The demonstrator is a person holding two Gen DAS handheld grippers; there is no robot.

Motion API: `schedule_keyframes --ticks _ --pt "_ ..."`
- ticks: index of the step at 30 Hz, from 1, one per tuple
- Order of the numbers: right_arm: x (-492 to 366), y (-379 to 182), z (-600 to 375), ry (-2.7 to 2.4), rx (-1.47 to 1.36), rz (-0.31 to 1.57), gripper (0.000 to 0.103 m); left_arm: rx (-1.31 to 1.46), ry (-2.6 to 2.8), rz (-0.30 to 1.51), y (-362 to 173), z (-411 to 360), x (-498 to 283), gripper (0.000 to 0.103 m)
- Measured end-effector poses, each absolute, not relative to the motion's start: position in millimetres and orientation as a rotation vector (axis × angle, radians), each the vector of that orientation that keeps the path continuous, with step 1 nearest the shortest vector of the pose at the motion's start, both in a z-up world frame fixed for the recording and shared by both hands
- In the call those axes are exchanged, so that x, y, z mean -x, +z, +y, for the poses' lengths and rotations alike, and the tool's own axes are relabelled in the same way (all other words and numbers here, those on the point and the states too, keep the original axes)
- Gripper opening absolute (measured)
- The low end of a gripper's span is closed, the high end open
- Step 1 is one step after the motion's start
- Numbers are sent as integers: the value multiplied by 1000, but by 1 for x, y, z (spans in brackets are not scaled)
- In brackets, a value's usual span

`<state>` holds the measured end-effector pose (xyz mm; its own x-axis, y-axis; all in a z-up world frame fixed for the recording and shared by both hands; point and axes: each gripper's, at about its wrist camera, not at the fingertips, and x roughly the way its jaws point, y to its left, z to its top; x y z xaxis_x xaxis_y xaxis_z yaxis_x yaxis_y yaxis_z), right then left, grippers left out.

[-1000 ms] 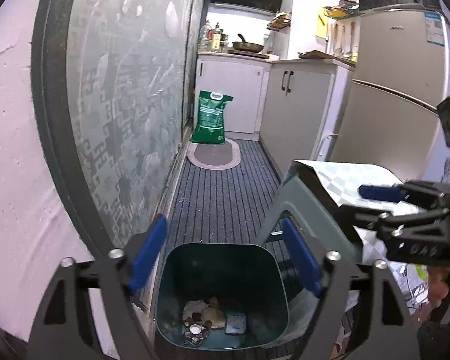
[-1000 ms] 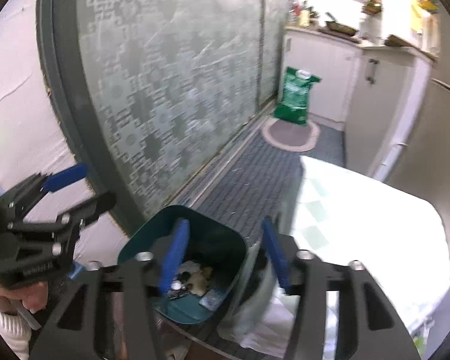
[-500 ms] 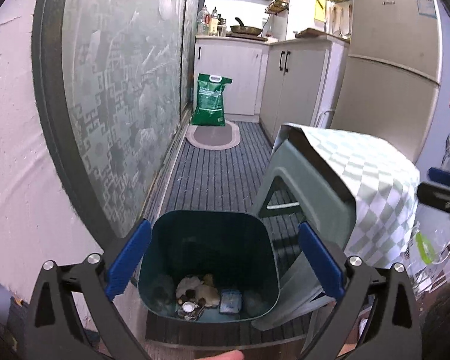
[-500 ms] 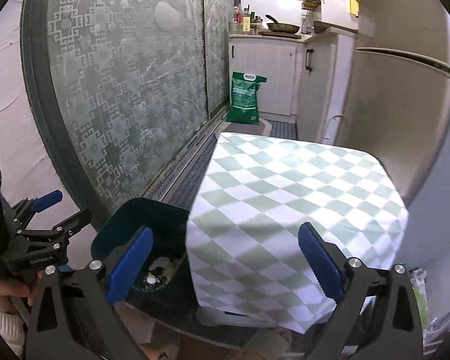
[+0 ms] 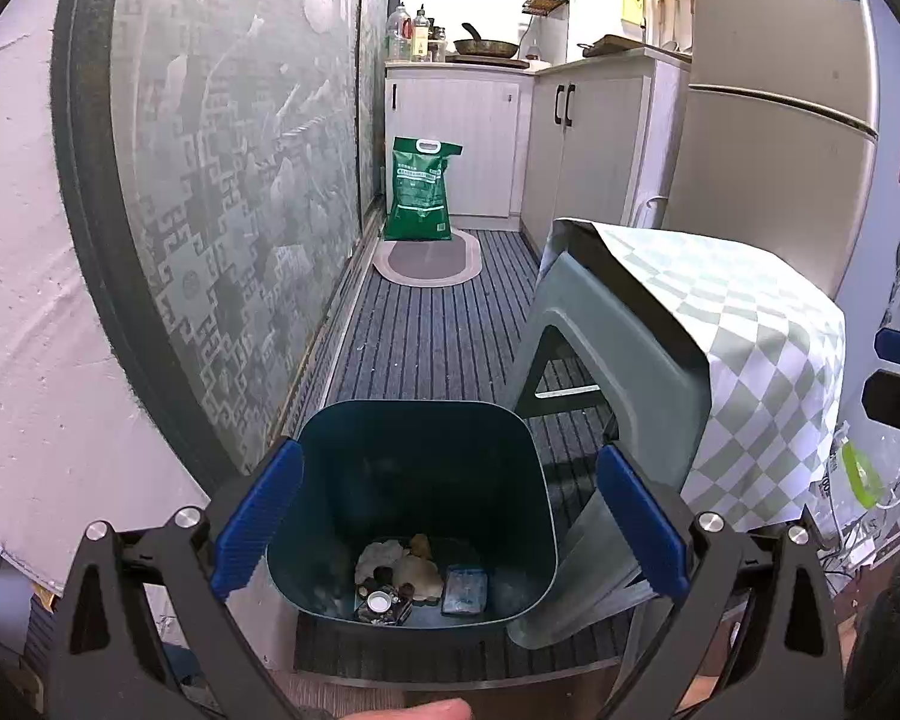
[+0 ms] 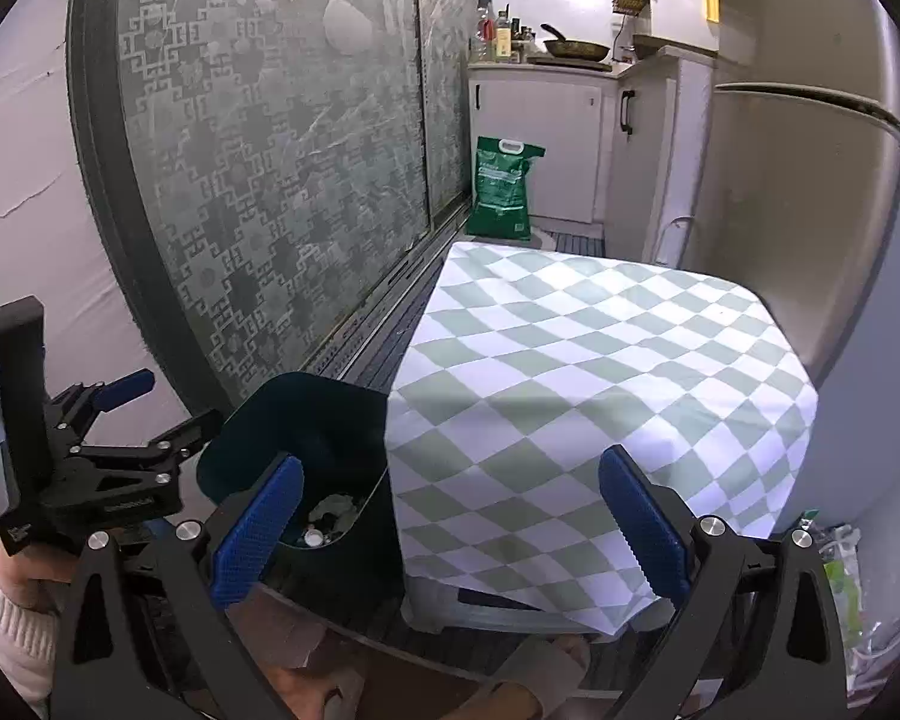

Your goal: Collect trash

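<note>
bin (image 5: 417, 480): dark teal, upright, open, on floor beside stool | trash (image 5: 399, 576): small scraps at bottom

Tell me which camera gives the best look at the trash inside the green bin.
The left wrist view. It looks straight down into the open bin, so the trash on its bottom shows whole: pale crumpled scraps, a small cap and a blue packet. The right wrist view catches only a sliver of it, behind a blue finger and beside the checked cloth.
</note>
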<state>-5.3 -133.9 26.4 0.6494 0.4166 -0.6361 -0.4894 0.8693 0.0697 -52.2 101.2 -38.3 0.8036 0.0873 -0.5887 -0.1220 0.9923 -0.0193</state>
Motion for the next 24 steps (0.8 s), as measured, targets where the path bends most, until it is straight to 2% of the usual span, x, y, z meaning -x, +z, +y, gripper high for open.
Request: schedule_keyframes --ticks 24 --pt "-3 11 -123 517 100 759 99 96 93 677 -44 101 50 100"
